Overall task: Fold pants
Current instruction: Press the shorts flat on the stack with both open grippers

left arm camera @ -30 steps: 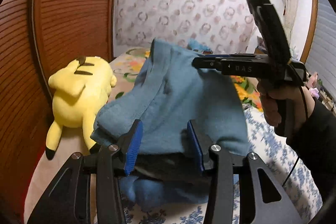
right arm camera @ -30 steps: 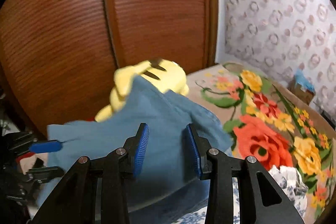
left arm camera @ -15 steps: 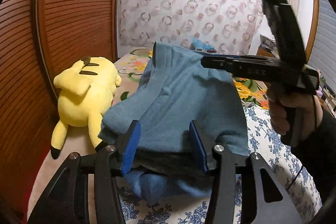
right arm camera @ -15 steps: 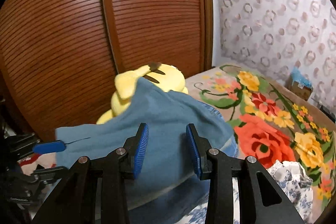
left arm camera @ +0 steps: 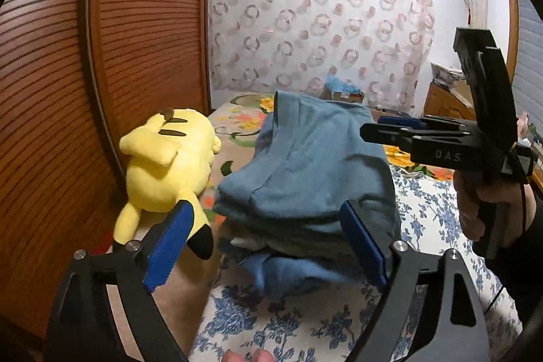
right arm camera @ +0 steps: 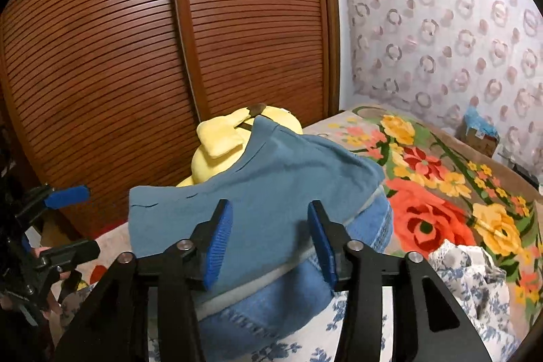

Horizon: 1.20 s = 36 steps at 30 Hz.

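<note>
the pants (left arm camera: 305, 172) lie bunched on the bed (left arm camera: 441, 212) in a folded stack (edges look uneven), near a yellow plush (left arm camera: 169, 168). left hand-held gripper (left arm camera: 268, 240) wide open, released; right hand-held gripper (right arm camera: 269, 243) open too. probably only tidying remains.

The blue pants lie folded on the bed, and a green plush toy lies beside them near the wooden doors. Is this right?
Not quite: the plush toy is yellow, not green, as the left wrist view shows. The rest stands: the pants lie folded on the bed, near the wooden doors.
</note>
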Tool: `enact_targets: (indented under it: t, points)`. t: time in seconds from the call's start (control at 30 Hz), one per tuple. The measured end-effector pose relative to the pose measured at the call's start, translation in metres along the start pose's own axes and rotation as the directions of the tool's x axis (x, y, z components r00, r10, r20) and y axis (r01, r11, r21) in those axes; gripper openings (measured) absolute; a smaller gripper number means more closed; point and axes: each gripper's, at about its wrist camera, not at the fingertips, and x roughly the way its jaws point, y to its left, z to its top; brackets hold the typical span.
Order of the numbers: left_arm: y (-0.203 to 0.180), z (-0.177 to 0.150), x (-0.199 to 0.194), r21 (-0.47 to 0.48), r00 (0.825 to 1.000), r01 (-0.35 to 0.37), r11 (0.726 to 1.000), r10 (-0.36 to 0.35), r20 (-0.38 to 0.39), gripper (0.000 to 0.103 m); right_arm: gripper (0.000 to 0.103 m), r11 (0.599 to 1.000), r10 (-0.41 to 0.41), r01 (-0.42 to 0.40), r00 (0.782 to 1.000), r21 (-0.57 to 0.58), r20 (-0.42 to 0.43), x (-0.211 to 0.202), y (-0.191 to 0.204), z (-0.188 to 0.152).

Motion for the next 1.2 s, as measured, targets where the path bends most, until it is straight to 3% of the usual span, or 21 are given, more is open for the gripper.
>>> enact_targets:
  t: [0.07,0.23,0.6,0.7,1.2]
  points:
    - [0.0,-0.001,-0.006,-0.001,1.0,0.001,1.0,-0.001,-0.001,0.088,0.057,1.0,-0.005,0.005,1.0,0.004,0.006,-0.007,0.005,-0.003]
    - [-0.001,-0.004,-0.022,-0.008,1.0,0.011,1.0,-0.011,0.02,0.088,0.083,0.999,-0.029,0.028,0.999,0.022,0.027,-0.025,0.015,-0.012]
    - [-0.009,-0.008,-0.055,0.005,0.999,0.018,1.0,-0.018,0.044,0.088,0.102,0.997,-0.081,0.08,0.996,0.02,0.039,-0.056,0.049,-0.028]
    - [-0.011,-0.008,-0.061,0.015,0.999,-0.007,1.0,0.007,0.051,0.088,0.102,0.996,-0.086,0.085,0.995,0.015,0.051,-0.067,0.058,-0.032]
    - [-0.036,-0.026,-0.084,0.053,0.998,0.055,0.997,-0.057,0.038,0.088,0.102,0.987,-0.153,0.147,0.983,0.07,0.101,-0.127,0.08,-0.069]
